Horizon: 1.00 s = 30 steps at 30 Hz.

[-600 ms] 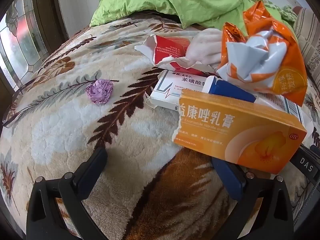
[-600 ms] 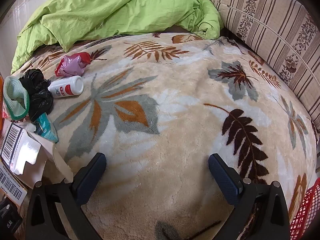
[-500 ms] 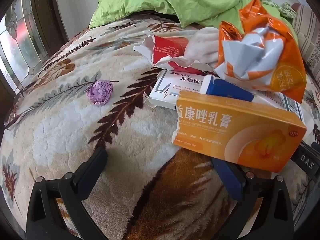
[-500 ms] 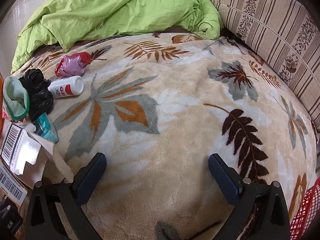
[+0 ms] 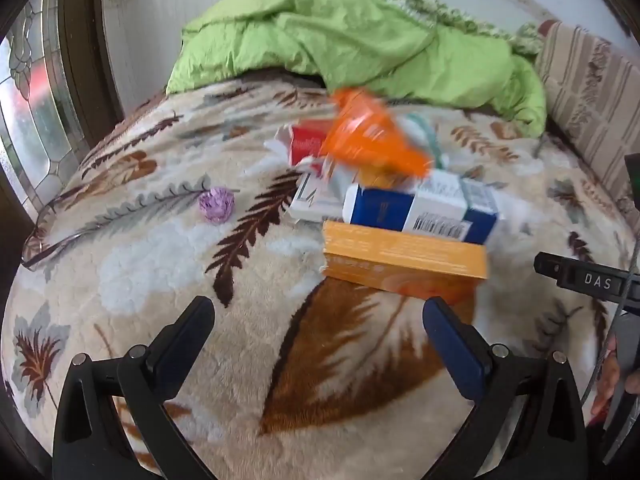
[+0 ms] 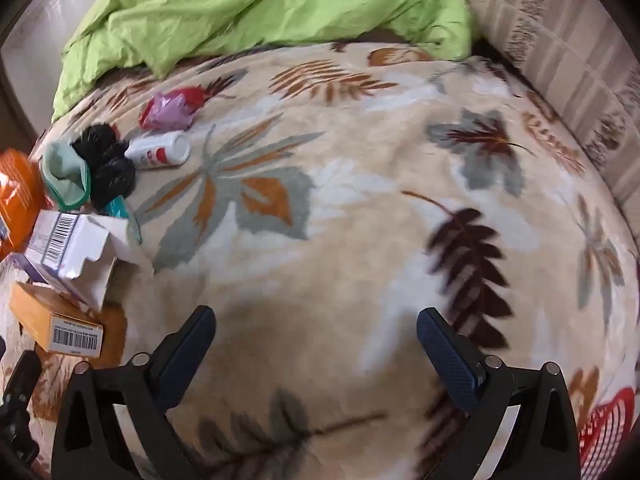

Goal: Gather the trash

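Beside the orange carton [image 5: 404, 258] on the blanket [image 5: 160, 260], I see my left tongs [image 5: 318, 320] spread empty; right tongs [image 6: 316, 330] likewise gape, well apart from it.

- A soft, fuzzy cream blanket with brown, grey and orange leaves [image 5: 132, 264] covers the bed.
- A crumpled bright green quilt [image 5: 360, 44] lies at the far end.
- A striped beige and brown cushion [image 6: 568, 64] runs along the right side.
- A patterned glass window in a dark wooden frame [image 5: 36, 120] lets in daylight on the left.
- The wall behind is white [image 5: 136, 8].
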Tool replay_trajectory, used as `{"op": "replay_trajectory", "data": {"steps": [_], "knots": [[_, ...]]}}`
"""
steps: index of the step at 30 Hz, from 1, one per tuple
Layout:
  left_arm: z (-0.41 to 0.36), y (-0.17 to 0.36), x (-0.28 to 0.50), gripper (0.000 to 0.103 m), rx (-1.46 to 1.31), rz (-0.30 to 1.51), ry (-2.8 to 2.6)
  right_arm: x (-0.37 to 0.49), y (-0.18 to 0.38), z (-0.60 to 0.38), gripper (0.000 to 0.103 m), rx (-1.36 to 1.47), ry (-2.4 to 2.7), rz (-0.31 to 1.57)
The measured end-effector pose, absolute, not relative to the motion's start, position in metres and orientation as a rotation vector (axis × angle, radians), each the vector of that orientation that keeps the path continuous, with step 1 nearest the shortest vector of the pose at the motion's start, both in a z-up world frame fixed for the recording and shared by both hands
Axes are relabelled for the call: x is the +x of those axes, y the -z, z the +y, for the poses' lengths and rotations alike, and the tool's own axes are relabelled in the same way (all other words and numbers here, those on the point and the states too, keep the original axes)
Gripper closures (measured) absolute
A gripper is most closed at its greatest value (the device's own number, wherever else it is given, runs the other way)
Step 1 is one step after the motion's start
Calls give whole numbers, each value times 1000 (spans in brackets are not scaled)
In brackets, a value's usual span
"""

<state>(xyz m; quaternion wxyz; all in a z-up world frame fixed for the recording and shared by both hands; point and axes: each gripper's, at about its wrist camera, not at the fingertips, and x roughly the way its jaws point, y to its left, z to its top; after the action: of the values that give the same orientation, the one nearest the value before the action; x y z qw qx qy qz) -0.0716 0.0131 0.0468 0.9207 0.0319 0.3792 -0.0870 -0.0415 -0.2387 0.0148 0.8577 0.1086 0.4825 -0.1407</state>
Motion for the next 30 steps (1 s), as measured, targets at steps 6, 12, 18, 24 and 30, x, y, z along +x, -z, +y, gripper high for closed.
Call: {"op": "replay_trajectory", "data": {"steps": [6,12,18,24,30], "knots": [[25,-74,-122,0,37,656,170,-116,-74,-236,2,285,270,705],[23,-93,-176,0,120,548,146,-193,-105,-221,2,209,171,547],[30,-94,-215,0,110,524,149,-249,-108,-205,2,117,151,497],[27,-90,-209,0,114,545,144,-247,-103,-198,2,49,181,529],[19,-84,-206,0,121,564,153,-244,-100,-194,2,31,194,553]]}}
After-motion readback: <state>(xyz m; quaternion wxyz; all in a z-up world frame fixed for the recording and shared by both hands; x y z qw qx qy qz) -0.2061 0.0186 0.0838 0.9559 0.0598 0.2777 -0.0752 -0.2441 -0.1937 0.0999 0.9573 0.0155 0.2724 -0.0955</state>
